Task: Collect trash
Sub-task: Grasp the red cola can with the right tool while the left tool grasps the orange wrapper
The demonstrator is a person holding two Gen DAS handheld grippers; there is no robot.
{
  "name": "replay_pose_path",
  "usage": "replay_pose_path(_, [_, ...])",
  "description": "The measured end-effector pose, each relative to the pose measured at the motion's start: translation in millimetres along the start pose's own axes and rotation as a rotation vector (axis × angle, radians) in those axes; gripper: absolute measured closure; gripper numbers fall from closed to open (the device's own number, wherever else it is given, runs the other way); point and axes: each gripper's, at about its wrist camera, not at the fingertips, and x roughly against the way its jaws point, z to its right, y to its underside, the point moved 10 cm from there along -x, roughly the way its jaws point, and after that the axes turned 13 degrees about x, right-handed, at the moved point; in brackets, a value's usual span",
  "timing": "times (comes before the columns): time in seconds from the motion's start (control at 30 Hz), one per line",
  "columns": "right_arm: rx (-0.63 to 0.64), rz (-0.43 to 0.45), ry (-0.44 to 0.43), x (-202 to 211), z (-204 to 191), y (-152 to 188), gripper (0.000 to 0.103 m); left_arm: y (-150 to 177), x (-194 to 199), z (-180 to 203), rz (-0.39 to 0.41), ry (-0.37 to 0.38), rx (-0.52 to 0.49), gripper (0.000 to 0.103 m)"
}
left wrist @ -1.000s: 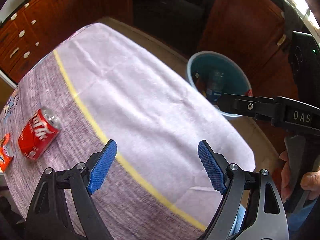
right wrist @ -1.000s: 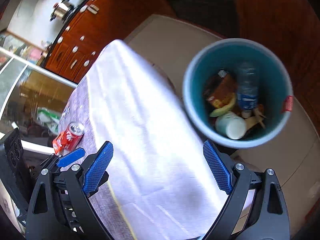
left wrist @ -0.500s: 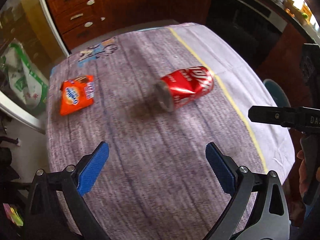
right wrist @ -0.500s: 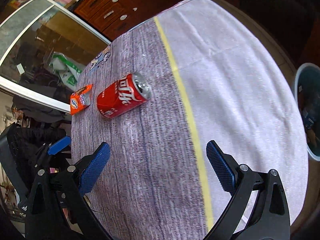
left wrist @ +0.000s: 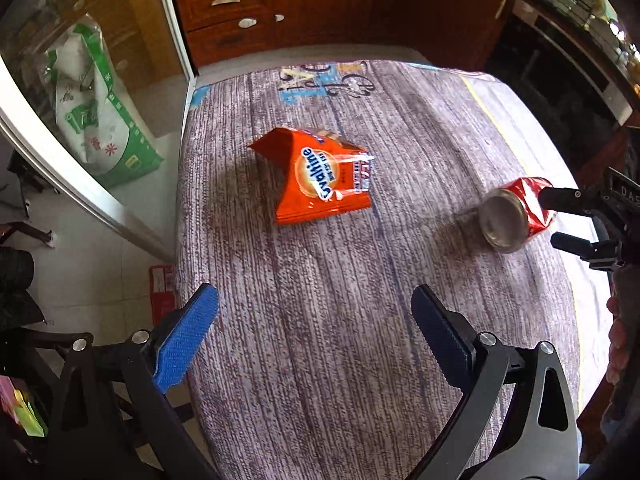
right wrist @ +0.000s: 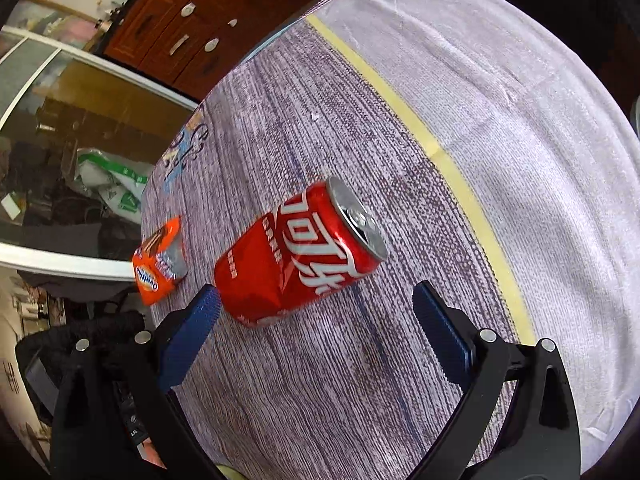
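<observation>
- I see a table (left wrist: 320, 380) with a gray-purple striped cloth on it. A yellow line (right wrist: 440, 156) runs across the cloth, and the cloth is paler past that line.
- Past the table I see brown wooden drawers (left wrist: 232, 8) with pale handles, and a green and white sack (left wrist: 100, 108) behind a glass door.
- My left gripper (left wrist: 316, 338) hangs over the near part of the table. Its two blue pads are wide apart and hold nothing.
- My right gripper (right wrist: 316, 336) is spread wide too, with nothing in it. Its left pad is just beside the bottom end of the can. I cannot tell if it touches.
- The red Coca-Cola can (right wrist: 296, 256) lies on its side on the cloth. It looks dented near the bottom.
- The orange Ovaltine packet (left wrist: 324, 176) lies flat on the cloth, well apart from the can, in front of my left gripper.
</observation>
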Motion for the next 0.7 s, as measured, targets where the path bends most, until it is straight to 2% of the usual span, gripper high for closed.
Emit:
replay_pose_path(0.23, [0.068,0.021,0.024,-25,-18,-13,0.012,-36,-16,-13,0.008,-0.005,0.016,0.006])
replay_pose_path(0.3, [0.112,0.030,0.013,-30,-30,-18,0.020,-46,-20,-12,0.009,0.003,0.019,0.006])
replay_pose_path(0.37, [0.157,0.027,0.000,-34,-42,-22,0.037,-57,-26,-9,0.009,0.004,0.021,0.006])
replay_pose_path(0.47, [0.214,-0.005,-0.005,-45,-55,-23,0.048,-68,-38,-1,0.000,0.022,0.029,0.006])
replay_pose_path(0.7, [0.335,-0.011,0.015,-53,-68,-20,0.048,-79,-69,11,-0.042,0.029,0.066,0.006])
